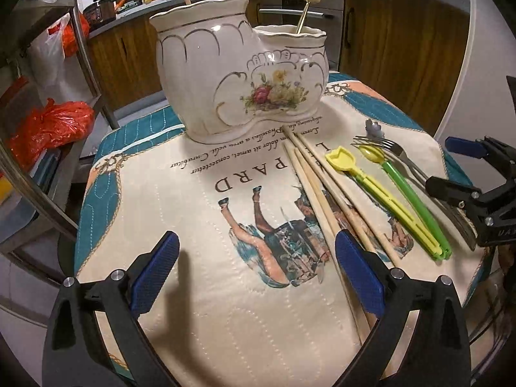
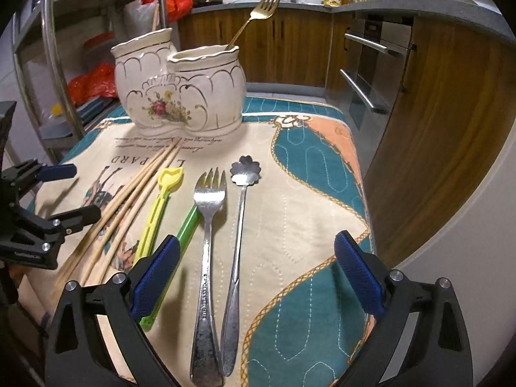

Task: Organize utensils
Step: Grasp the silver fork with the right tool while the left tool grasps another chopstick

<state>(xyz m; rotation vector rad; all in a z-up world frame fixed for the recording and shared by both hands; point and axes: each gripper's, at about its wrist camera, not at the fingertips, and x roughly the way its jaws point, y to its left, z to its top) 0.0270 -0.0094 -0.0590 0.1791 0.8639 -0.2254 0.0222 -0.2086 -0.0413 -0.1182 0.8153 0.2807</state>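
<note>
Left gripper [image 1: 254, 277] is held wide open, nothing in it, over the mat [image 1: 180, 193] by the chopsticks [image 1: 319, 190]. Probably they're lined up flat for easy grabbing. Then a yellow scoop [image 2: 161, 206], green spoon [image 2: 185, 229], steel fork [image 2: 206, 242] and flower spoon [image 2: 240, 219]. Right gripper [image 2: 256, 277] is spread open around those handles. One gold fork [image 2: 258, 16] is already parked in the ceramic holder [image 2: 180, 93].

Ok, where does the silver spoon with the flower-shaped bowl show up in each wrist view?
Left wrist: only the silver spoon's flower-shaped bowl shows at right of centre, beyond the steel fork's tines; its handle is hidden.
Right wrist: the whole spoon lies at centre, just right of the steel fork.
Shared landmark: the white ceramic two-compartment holder holding a gold fork.
</note>
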